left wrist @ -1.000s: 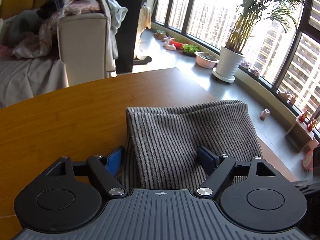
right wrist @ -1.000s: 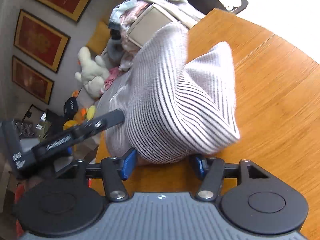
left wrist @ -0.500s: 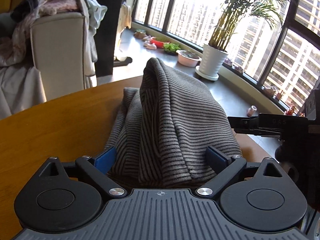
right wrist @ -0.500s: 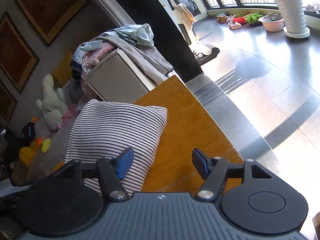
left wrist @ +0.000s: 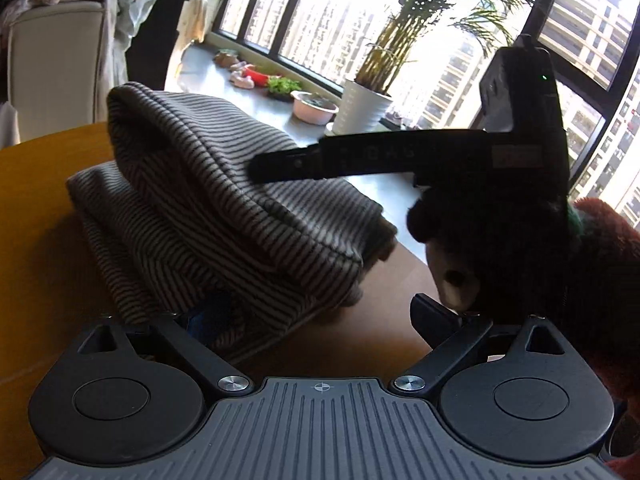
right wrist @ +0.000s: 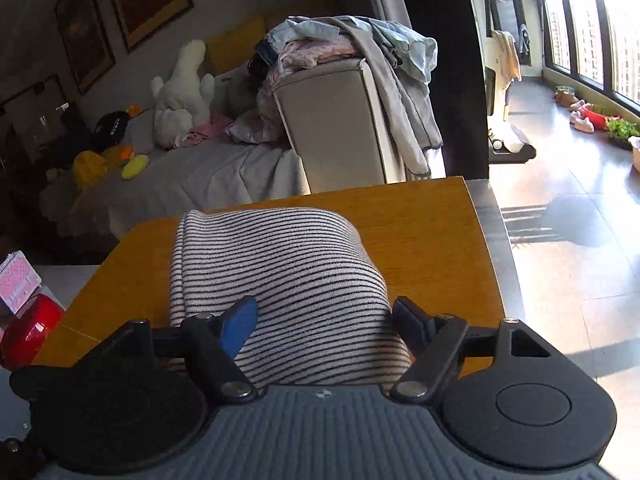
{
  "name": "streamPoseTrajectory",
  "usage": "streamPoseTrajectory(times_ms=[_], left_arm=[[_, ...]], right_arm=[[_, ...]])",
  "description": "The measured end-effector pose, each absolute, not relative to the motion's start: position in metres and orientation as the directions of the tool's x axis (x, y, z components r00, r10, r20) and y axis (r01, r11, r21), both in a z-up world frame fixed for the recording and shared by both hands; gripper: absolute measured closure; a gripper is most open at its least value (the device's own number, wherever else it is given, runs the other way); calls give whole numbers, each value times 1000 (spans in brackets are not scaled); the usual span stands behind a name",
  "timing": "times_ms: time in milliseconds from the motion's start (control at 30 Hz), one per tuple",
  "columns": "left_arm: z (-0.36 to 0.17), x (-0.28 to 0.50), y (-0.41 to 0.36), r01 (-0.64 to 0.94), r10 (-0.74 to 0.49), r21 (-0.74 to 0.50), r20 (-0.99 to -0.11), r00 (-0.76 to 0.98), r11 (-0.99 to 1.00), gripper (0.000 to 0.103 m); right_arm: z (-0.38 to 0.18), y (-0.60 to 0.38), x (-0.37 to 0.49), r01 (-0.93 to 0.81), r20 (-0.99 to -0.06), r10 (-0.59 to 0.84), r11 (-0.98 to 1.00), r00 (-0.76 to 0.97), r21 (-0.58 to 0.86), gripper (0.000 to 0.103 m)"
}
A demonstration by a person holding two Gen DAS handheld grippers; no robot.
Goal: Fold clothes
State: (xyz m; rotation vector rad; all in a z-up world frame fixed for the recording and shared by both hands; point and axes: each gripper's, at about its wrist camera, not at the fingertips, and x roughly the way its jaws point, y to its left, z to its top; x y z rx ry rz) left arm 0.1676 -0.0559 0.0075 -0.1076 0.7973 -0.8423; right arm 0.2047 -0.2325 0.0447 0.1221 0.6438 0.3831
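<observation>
L wrist view: my left gripper (left wrist: 320, 312) fills the bottom of the frame w/ its jaws spread wide. The blue left finger pad (left wrist: 208, 316) is half buried under the hem of the grey-and-black striped knit garment (left wrist: 224, 216); the right pad (left wrist: 432, 314) sits clear of the cloth over bare wood. Nothing pinched between them as far as I can see. The garment is folded into a thick bundle on the round brown wooden table (left wrist: 36, 240), centre-left of frame, upper layer humped up toward the upper left. At centre right the other black handheld gripper (left wrist: 400, 156) reaches in sideways over the bundle; whether it touches the cloth I can't tell. A gloved hand (left wrist: 480, 248) holds it at right, backlit, detail lost. White pot w/ a tall green plant (left wrist: 364, 108) stands by the window, upper centre.

R wrist view: my right gripper (right wrist: 324, 316) is at bottom centre, jaws wide apart. The striped garment (right wrist: 280, 264) lies folded on the table (right wrist: 432, 232), mid-frame, its near end running between the pads and under the gripper body. The blue left pad (right wrist: 240, 324) sits on or just above the cloth, the right pad (right wrist: 412, 324) at its right edge; no squeeze visible. Beige armchair heaped w/ loose clothes (right wrist: 340, 92) sits beyond the table, upper centre; white plush toy (right wrist: 180, 88) at upper left.
</observation>
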Motion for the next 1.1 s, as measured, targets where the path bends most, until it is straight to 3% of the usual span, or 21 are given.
streamPoseTrajectory(times_ms=[100, 233, 300, 400, 500, 600, 633, 667, 733, 867, 933, 1100], left_arm=[[15, 140, -47, 619, -713, -401, -570, 408, 675, 5], [29, 134, -12, 506, -577, -300, -570, 585, 809, 7], [28, 149, 6, 378, -477, -293, -590, 651, 878, 20], [18, 174, 24, 219, -379, -319, -627, 681, 922, 30], [7, 191, 20, 174, -352, -321, -663, 661, 931, 48], [2, 198, 11, 180, -378, -344, -691, 617, 922, 59], [1, 198, 7, 189, -382, -340, -694, 611, 921, 60], [1, 198, 5, 198, -384, -335, -695, 608, 921, 62], [-3, 198, 2, 206, -410, -361, -695, 591, 909, 65], [-10, 202, 7, 202, -463, -431, -679, 569, 880, 70], [-13, 203, 10, 200, -486, -460, -668, 564, 865, 70], [-18, 205, 19, 196, -532, -520, -641, 554, 831, 72]], right_arm=[[60, -224, 183, -336, -522, 342, 935, 781, 109, 28], [71, -201, 139, -370, -429, 301, 925, 851, -83, 28], [66, -185, 121, -401, -411, 308, 902, 858, -160, 28], [46, -160, 117, -444, -452, 308, 866, 837, -231, 28], [24, -144, 126, -421, -473, 236, 843, 849, -334, 28], [14, -142, 130, -396, -465, 181, 816, 867, -420, 28], [14, -142, 130, -387, -462, 167, 812, 871, -438, 43], [17, -145, 129, -378, -455, 162, 816, 875, -436, 65], [37, -157, 130, -367, -444, 205, 875, 872, -316, 75], [92, -180, 139, -407, -407, 387, 912, 827, 38, 78], [99, -180, 147, -447, -421, 466, 882, 778, 149, 78], [48, -151, 164, -454, -566, 416, 887, 712, 80, 77]])
